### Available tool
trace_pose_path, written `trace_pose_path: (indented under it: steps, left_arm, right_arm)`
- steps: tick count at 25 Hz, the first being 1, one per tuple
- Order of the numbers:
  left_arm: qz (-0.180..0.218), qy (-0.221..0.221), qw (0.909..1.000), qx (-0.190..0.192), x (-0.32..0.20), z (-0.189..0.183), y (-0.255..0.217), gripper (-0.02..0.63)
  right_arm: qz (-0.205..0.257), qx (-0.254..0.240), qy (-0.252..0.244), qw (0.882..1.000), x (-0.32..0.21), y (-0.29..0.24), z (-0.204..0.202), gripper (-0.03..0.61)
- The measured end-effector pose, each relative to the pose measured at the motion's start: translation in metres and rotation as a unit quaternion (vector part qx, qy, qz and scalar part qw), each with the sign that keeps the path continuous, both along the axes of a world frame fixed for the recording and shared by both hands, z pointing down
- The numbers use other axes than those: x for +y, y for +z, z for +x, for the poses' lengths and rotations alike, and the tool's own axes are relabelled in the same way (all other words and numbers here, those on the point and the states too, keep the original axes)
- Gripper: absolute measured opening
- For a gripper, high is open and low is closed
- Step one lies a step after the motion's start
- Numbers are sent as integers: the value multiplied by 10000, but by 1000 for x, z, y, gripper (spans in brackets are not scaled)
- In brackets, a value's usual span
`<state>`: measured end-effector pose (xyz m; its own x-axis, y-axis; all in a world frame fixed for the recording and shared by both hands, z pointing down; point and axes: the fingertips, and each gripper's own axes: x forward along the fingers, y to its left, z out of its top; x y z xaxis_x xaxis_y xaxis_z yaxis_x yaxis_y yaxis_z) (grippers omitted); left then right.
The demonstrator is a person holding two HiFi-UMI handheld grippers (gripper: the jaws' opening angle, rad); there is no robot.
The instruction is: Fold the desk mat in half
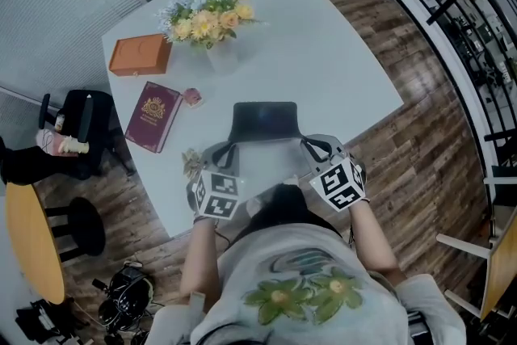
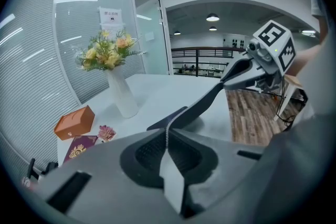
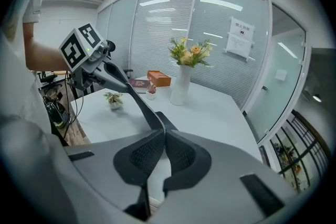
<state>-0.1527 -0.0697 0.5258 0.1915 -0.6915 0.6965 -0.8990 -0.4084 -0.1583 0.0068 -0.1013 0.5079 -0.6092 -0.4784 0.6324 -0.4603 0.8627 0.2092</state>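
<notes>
— Both corners caught?
— Left gripper [image 1: 225, 151] and right gripper [image 1: 312, 146] were each clamped on a near corner of the mat [image 1: 264, 121], lifted off the desk [image 1: 339, 52]. Far edge lay flat ahead; folding over remained.

Counted on the surface [image 1: 323, 52]: one vase [image 1: 220, 54], around it one desk mat [image 1: 264, 122], one orange box [image 1: 140, 55], one maroon booklet [image 1: 153, 115], one pink flower ornament [image 1: 192, 97], one small potted plant [image 1: 192, 163], plus two tools, left tool [image 1: 226, 151] and right tool [image 1: 311, 148].

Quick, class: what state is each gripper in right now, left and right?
Left gripper: shut on the desk mat's edge.
Right gripper: shut on the desk mat's edge too.
</notes>
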Motion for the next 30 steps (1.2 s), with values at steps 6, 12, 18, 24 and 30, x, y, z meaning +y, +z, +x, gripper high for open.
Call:
trace_pose_path:
  steps: [6, 12, 18, 24, 30]
  left_arm:
    - [79, -105, 9999, 9, -3, 1, -8, 18]
    - [130, -192, 9997, -17, -13, 2, -13, 18]
    - [204, -270, 9994, -60, -33, -1, -19, 18]
    - [223, -349, 9991, -108, -52, -2, -23, 18]
    - [132, -485, 9986, -149, -72, -8, -17, 18]
  right_arm:
    - [36, -67, -40, 10000, -5, -4, 2, 26]
    - [52, -117, -64, 9999, -14, -8, 3, 26]
    - [67, -163, -103, 9998, -31, -10, 2, 26]
    - [79, -168, -195, 9996, -50, -11, 1, 27]
    - [46, -139, -326, 9994, -76, -4, -6, 26]
